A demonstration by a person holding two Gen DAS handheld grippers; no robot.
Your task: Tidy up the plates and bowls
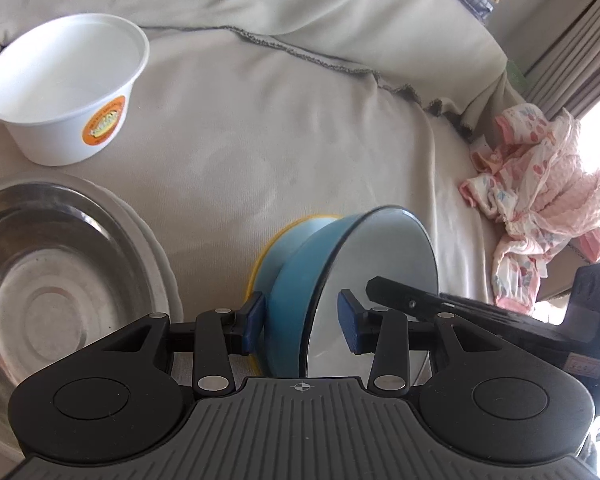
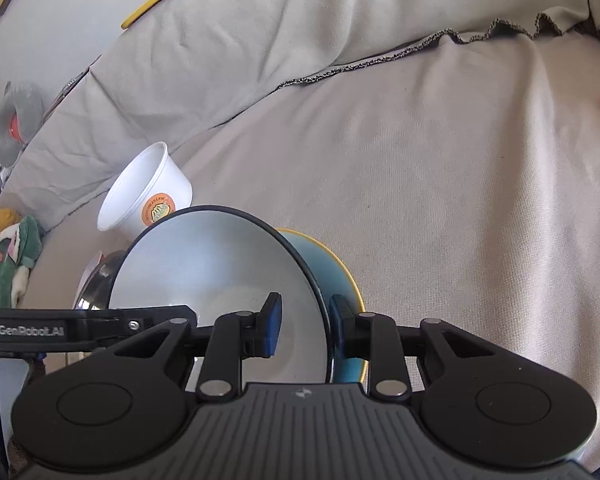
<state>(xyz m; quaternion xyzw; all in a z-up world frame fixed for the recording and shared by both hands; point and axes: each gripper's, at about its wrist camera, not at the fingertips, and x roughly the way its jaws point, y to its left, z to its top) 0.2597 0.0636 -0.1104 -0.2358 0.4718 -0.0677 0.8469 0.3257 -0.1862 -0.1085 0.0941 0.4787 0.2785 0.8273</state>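
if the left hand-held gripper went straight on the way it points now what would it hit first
The blue bowl already standing on edge between the left hand-held gripper's fingers. Its rim would likely slide deeper between them; beyond it is the beige cover, though depth is unclear.

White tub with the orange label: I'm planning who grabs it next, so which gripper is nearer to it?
Left. The left gripper is beside the steel bowl, just below the white tub. The right gripper, clamping the blue bowl's rim, is farther away.
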